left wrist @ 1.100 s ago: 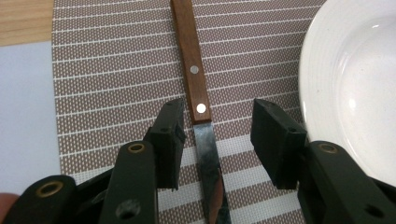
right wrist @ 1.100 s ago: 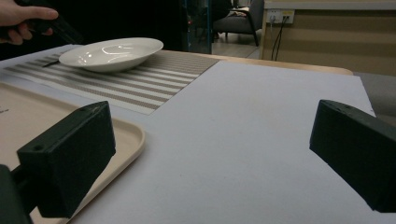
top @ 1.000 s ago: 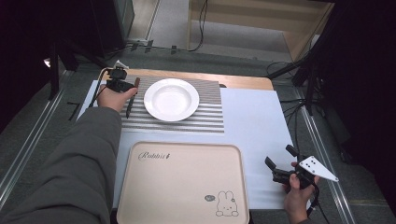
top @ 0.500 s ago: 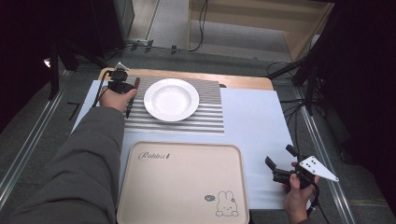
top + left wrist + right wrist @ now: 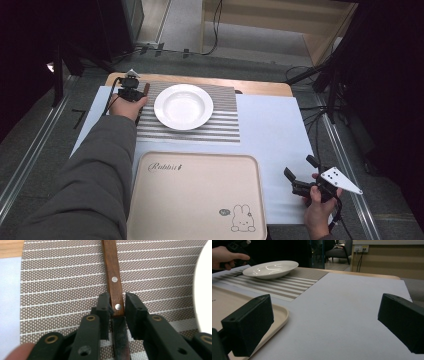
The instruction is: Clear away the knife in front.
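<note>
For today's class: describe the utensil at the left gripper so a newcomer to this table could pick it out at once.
Start at the striped placemat at the table's far side, where a white plate sits. Left of the plate, the left gripper has just been closing its jaws around a knife lying flat on the mat. Its slim brown wooden handle with silver rivets, joined to a dark metal blade, sets it apart.

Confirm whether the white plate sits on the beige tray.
No: the white plate rests on the striped placemat, apart from the beige tray, which lies nearer the person.
</note>
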Action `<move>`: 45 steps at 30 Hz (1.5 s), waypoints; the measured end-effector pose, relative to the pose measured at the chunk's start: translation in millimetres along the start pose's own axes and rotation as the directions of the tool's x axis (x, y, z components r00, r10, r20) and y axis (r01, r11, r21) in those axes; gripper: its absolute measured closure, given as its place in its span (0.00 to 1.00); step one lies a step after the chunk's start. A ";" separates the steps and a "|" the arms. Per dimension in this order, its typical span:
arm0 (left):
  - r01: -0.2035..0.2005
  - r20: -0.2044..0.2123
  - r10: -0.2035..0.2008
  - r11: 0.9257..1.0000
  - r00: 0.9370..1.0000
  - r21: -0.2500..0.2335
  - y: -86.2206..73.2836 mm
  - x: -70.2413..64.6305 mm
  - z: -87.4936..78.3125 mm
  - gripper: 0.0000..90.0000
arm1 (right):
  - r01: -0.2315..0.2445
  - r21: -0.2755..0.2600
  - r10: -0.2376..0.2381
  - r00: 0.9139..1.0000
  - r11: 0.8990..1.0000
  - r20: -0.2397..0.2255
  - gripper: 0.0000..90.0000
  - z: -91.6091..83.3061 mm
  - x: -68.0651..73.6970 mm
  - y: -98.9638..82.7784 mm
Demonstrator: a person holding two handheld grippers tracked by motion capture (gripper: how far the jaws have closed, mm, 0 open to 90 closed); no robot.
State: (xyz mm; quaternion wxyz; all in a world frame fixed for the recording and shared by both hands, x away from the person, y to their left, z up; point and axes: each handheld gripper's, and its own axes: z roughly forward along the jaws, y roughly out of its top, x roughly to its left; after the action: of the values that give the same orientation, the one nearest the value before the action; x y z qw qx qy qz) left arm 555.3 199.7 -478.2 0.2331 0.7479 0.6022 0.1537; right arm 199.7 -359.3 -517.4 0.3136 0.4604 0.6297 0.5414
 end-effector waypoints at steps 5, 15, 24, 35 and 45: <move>-0.027 -0.021 0.027 1.000 0.999 0.000 -0.8 -3.6 -0.2 0.87 | 0.000 -0.002 0.000 1.000 1.000 -0.002 0.00 0.0 -0.2 0.0; -0.071 -0.037 0.071 0.997 0.997 -0.004 -1.3 -6.4 -9.1 0.87 | 0.000 -0.007 0.000 1.000 1.000 -0.008 0.00 -0.4 -0.7 -0.2; -0.103 -0.024 0.103 0.995 0.994 -0.010 -2.8 -7.5 -21.8 0.87 | -0.001 -0.005 0.001 1.000 1.000 -0.008 0.00 -0.7 -0.1 -0.2; -0.128 -0.018 0.127 0.992 0.992 -0.025 -4.1 -11.5 -37.0 0.87 | 0.002 -0.004 -0.002 1.000 1.000 -0.011 0.00 -0.8 0.4 -0.2; -0.114 -0.001 0.114 0.993 0.994 -0.036 -12.0 -8.7 -48.2 0.87 | 0.004 -0.004 -0.004 1.000 1.000 -0.013 0.00 -1.0 0.4 -0.2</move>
State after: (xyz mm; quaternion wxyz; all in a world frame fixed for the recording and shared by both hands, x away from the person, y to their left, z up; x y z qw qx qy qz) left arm 518.8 201.2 -443.5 0.2375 0.7768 0.5557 0.1772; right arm 198.7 -359.3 -517.4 0.3113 0.4550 0.6317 0.5450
